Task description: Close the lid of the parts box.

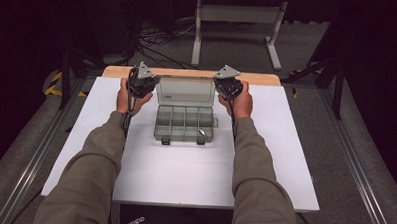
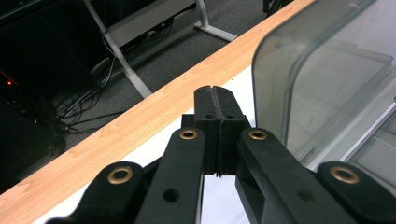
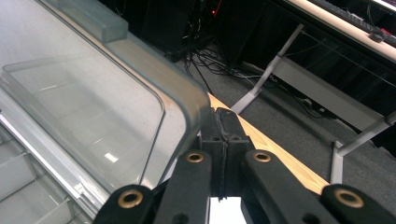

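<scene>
1. Near edge of the counter: bare white surface, two sleeved forearms coming in over it, one on each side. On the dark thing below the near edge there's pale lettering that looks like a sports brand, upside down and too small to call for sure.
2. Middle of the counter: the grey plastic organiser box sits open, long axis running left to right, its row of compartments facing the person. A small metallic bit lies by the front right latch.
3. Just behind, the box's clear lid stands up, leaning toward the far wooden edge. A small label sits on its left part, unreadable.
4. Left claw is level with the lid's left end, jaws pressed together on nothing. In the left gripper view the shut tips sit just beside the lid's rounded corner.
5. Right claw mirrors it at the lid's right end, also pressed together and empty; the right gripper view puts the tips right up against the lid corner, whether touching I cannot tell.
6. My read: the lid lies inward from both claws, equally near, so the next push comes from both ends.
</scene>
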`<state>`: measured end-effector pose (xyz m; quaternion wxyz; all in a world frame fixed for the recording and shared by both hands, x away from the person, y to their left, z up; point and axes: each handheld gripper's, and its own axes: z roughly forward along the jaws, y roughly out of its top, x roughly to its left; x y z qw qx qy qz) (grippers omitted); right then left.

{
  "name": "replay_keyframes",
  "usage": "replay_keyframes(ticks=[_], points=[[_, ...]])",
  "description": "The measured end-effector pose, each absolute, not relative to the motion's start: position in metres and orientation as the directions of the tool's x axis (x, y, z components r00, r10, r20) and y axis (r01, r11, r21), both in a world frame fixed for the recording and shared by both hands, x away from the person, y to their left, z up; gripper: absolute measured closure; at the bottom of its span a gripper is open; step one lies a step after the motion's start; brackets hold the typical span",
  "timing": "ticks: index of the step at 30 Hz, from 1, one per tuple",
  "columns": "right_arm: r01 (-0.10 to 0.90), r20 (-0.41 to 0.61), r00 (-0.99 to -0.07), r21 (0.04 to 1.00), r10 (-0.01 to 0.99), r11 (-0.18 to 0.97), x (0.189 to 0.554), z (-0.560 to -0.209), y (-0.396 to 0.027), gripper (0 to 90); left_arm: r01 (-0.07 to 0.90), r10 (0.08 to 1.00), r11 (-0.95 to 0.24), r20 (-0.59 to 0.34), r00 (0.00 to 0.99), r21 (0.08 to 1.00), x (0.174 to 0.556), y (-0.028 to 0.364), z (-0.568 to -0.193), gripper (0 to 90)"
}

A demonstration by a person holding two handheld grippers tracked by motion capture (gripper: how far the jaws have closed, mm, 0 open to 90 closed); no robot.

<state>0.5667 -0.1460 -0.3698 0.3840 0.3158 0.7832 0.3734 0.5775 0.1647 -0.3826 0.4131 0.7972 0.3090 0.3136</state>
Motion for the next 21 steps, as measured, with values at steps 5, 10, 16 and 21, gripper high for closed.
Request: replay_keyframes(ticks=[5, 10, 16, 21], points=[[0.201, -0.359, -0.506, 0.835, 0.784, 0.512, 0.562, -0.368, -0.146, 90.0, 0.226, 0.744, -0.474, 0.250, 0.620, 0.851, 0.573, 0.166, -0.379, 89.8], [0.194, -0.323, -0.517, 0.857, 0.792, 0.477, 0.554, -0.366, -0.148, 90.0, 0.221, 0.736, -0.485, 0.259, 0.626, 0.846, 0.566, 0.167, -0.375, 89.7], [0.192, -0.294, -0.525, 0.873, 0.799, 0.448, 0.550, -0.361, -0.149, 90.0, 0.215, 0.732, -0.493, 0.268, 0.627, 0.843, 0.562, 0.166, -0.373, 89.7], [0.185, -0.308, -0.530, 0.868, 0.790, 0.462, 0.544, -0.359, -0.149, 90.0, 0.220, 0.735, -0.488, 0.262, 0.625, 0.845, 0.558, 0.167, -0.373, 89.6]])
